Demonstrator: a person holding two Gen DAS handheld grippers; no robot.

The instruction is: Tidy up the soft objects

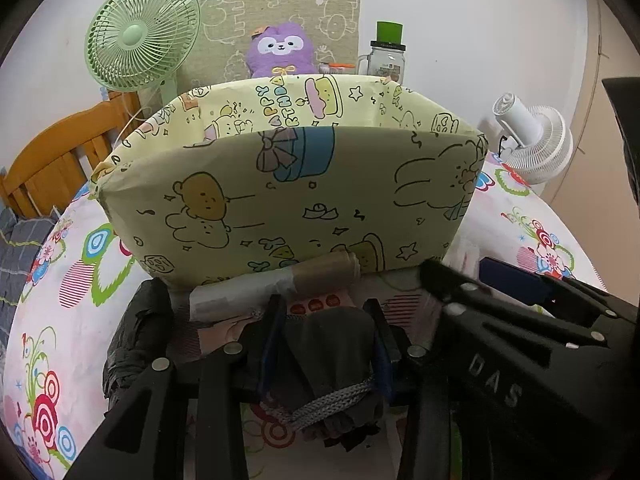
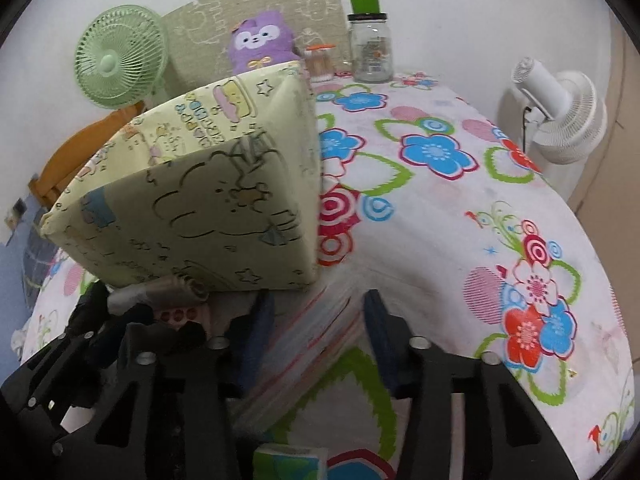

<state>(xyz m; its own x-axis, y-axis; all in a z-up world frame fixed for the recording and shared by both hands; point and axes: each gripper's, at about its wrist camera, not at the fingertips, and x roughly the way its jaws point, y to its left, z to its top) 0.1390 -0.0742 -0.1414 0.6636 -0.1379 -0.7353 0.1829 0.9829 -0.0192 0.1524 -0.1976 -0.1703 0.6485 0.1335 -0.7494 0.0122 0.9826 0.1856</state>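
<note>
Left gripper (image 1: 326, 344) clamps a dark drawstring pouch (image 1: 332, 360); right gripper (image 2: 318, 332) pinches the floral cloth (image 2: 312, 344) — lifting risks dragging the storage box (image 1: 288, 200).

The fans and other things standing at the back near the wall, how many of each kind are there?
Fans: 2, green fan and white fan
Plush toys: 1, purple plush
Glass jars: 1, green-capped jar
Total: 4

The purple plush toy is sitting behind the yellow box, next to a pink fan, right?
Almost. The fan is green, not pink. The left wrist view shows it standing beside the purple plush toy, which does sit behind the yellow box.
</note>
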